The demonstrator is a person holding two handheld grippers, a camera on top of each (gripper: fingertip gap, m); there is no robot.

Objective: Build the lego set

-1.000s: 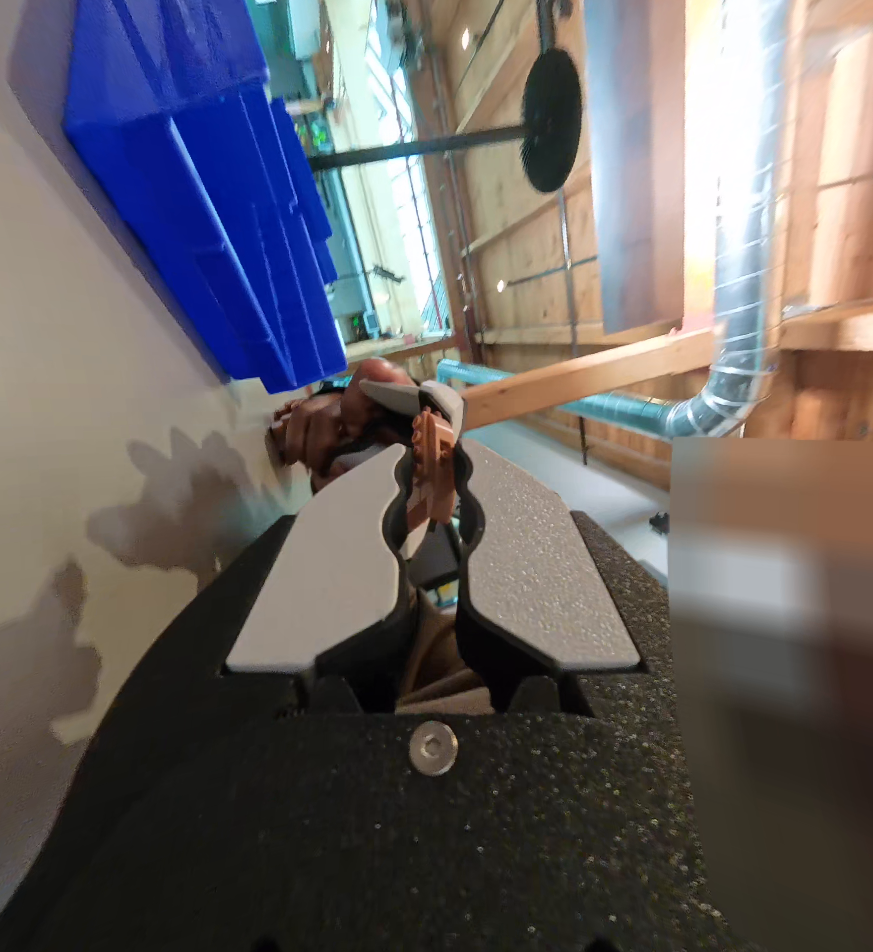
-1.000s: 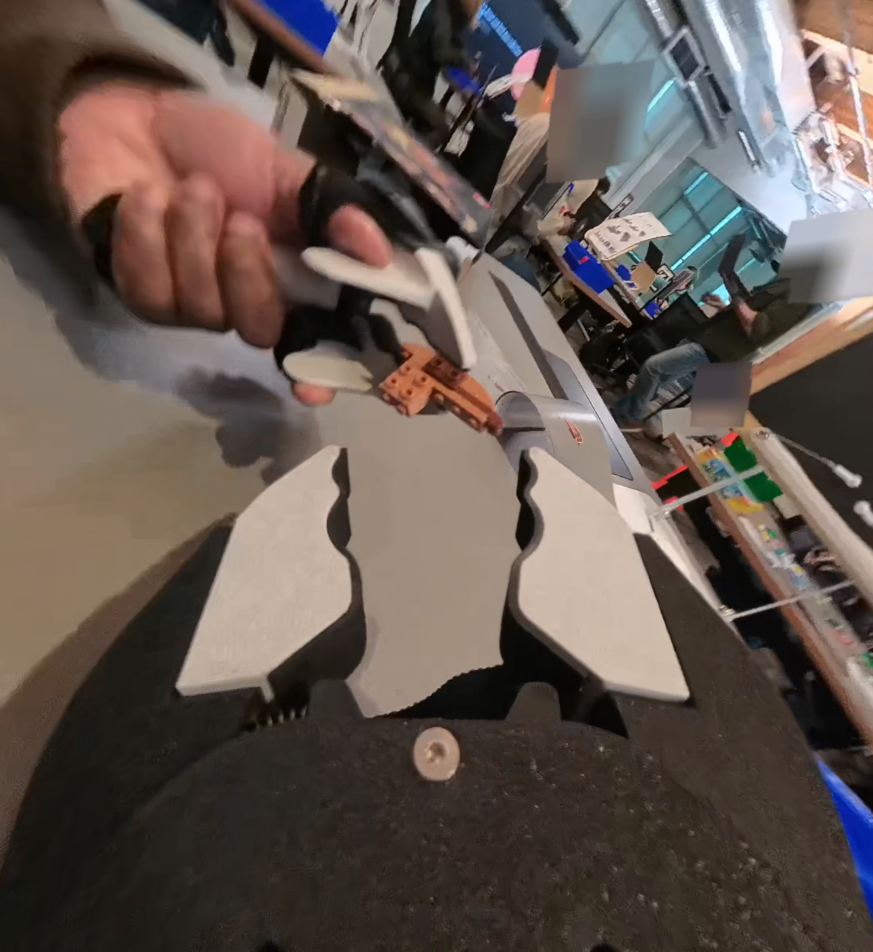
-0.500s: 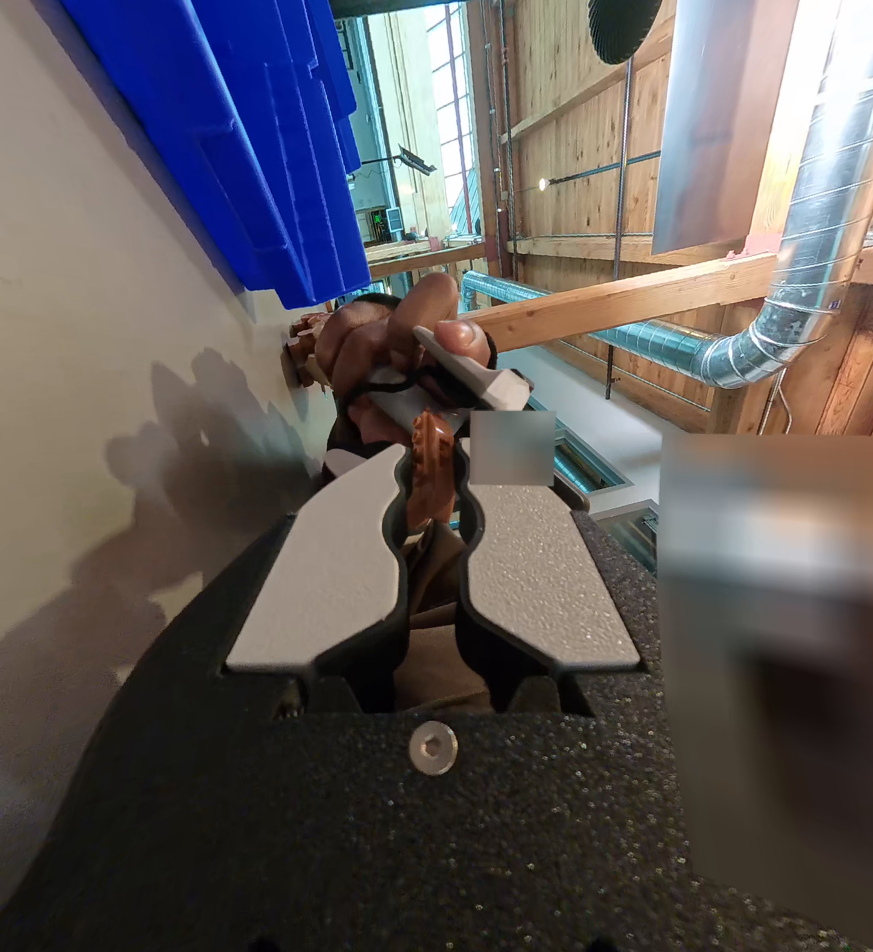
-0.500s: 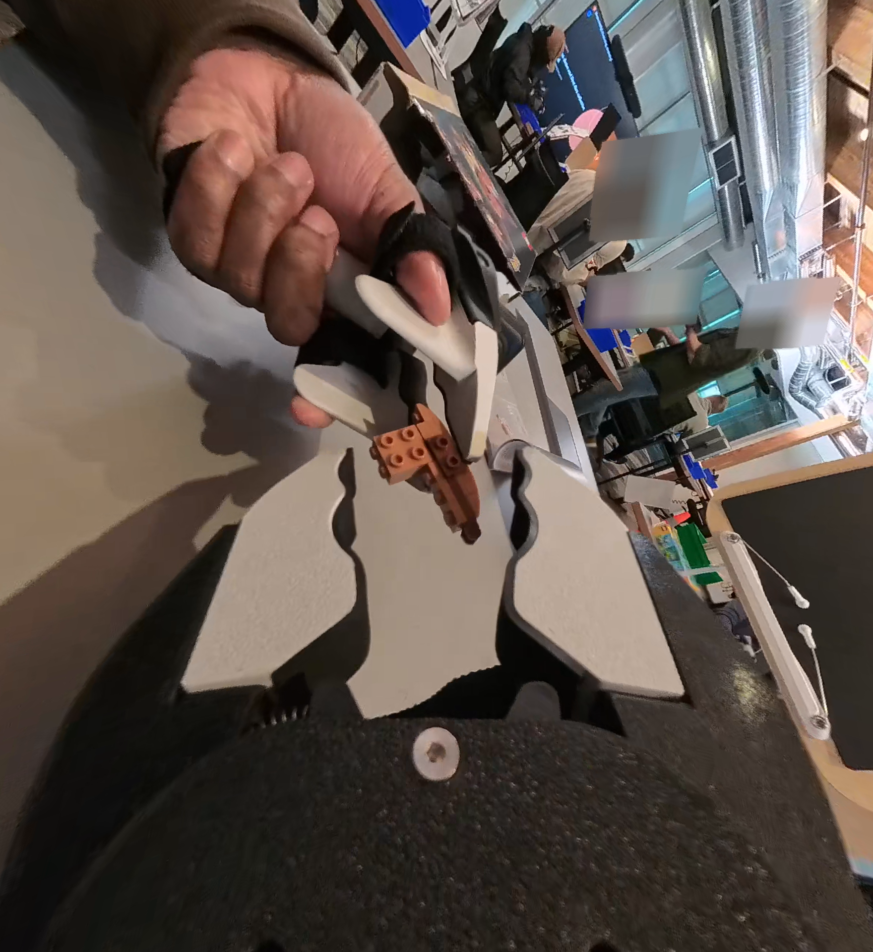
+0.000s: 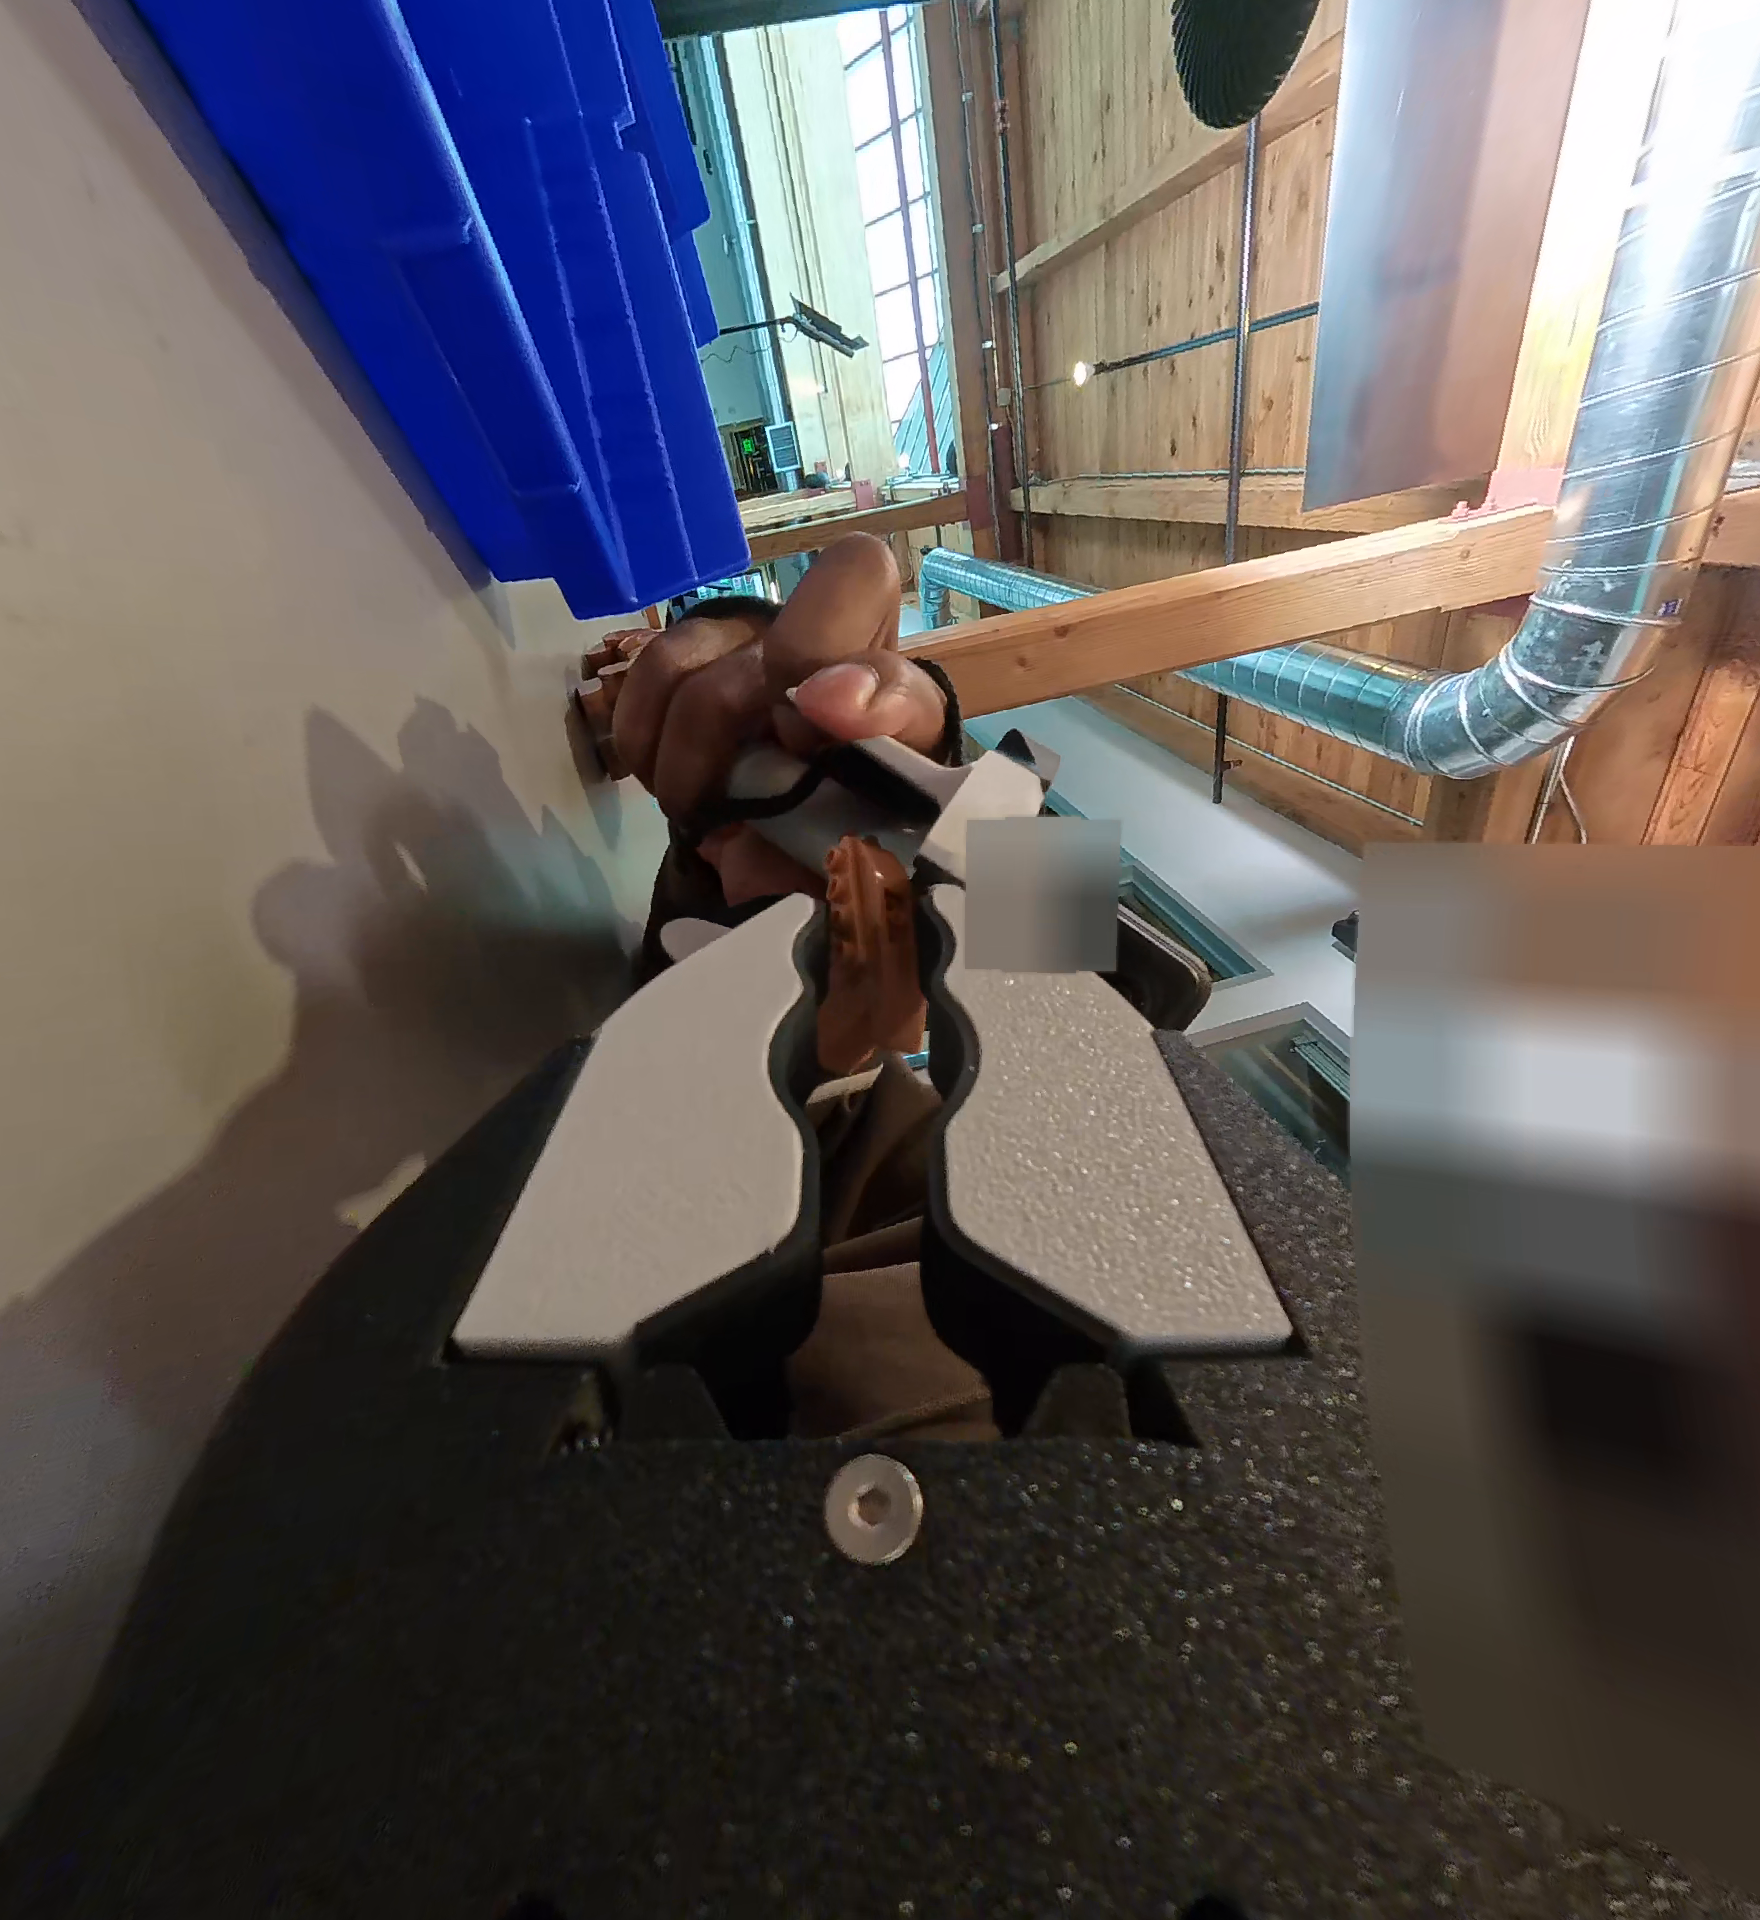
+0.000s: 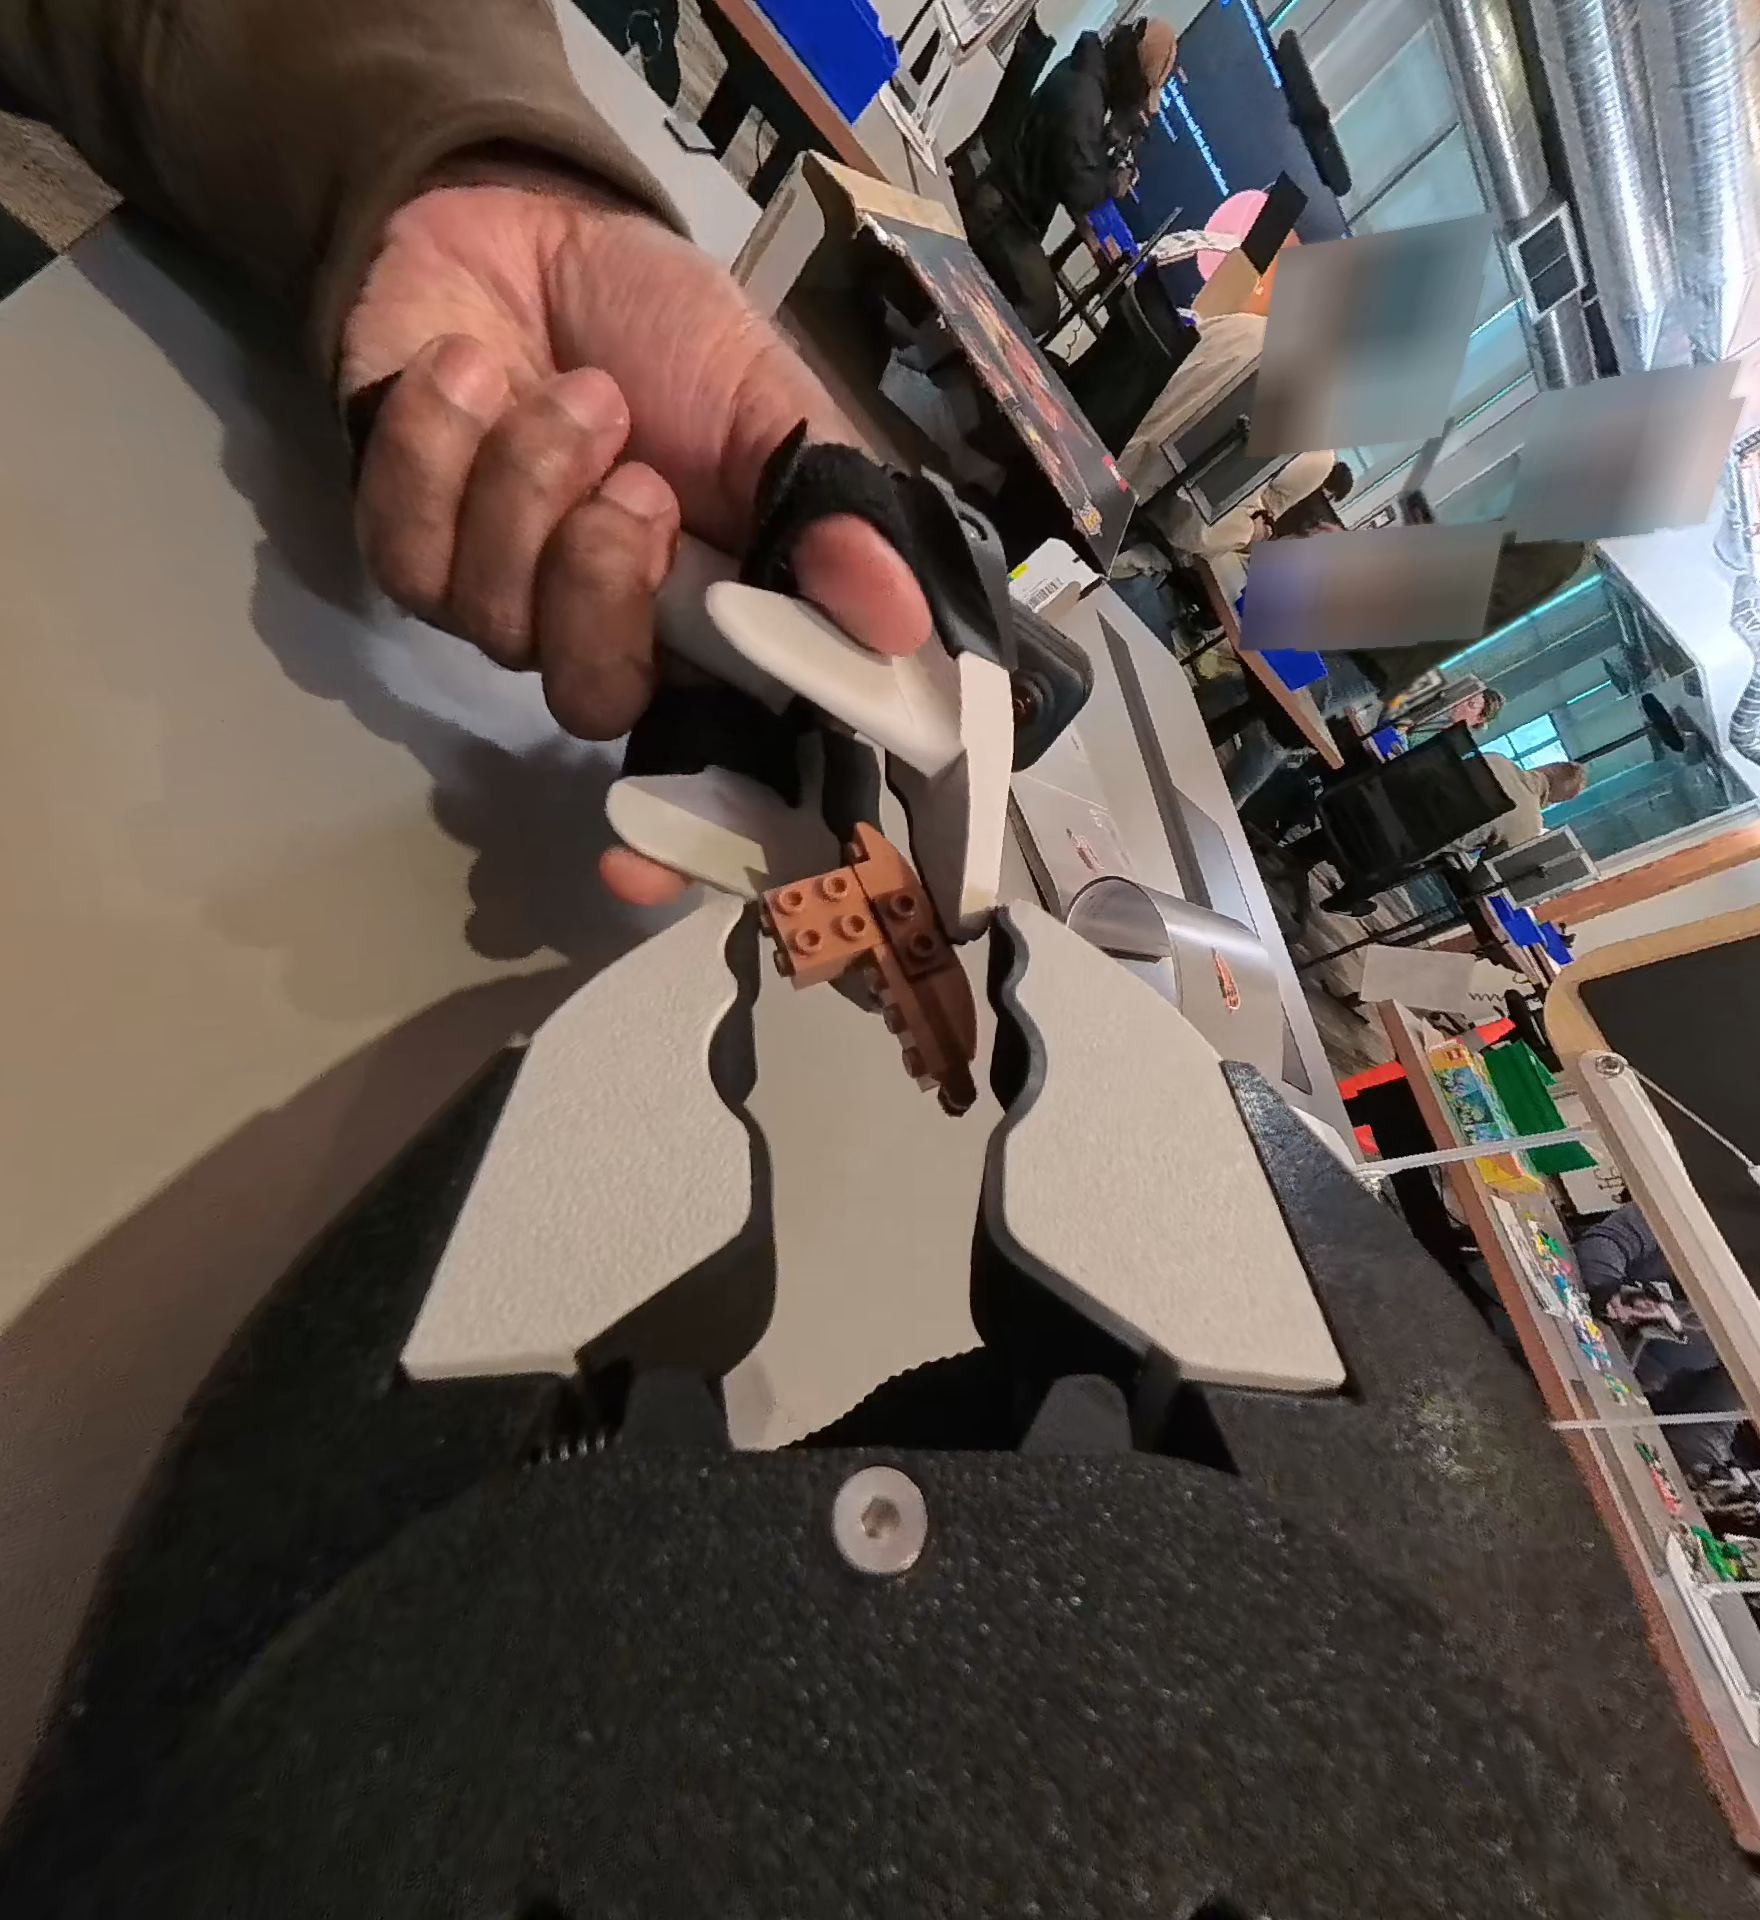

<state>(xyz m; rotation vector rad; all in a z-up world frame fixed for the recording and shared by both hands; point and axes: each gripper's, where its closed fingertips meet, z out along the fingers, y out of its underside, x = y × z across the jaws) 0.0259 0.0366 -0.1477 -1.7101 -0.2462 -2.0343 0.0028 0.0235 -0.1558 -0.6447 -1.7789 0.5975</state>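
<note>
It was a big workshop: wood walls [image 5: 1146, 343], shiny pipes [image 5: 1541, 665], blue bins [image 5: 502, 312], work tables [image 6: 1281, 665] at two o'clock.

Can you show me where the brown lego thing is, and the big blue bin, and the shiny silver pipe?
brown lego piece [image 6: 860, 935]: right wrist view, on its lighter studded plate.
blue bin [image 5: 502, 312]: left wrist view, on its side wall.
silver pipe [image 5: 1541, 675]: left wrist view, on its bend.

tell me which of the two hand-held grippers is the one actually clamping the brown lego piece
The left hand-held gripper: its fingers are closed on the brown lego piece. The right hand-held gripper is spread open, its fingers either side of the piece without visibly pinching it.
</note>
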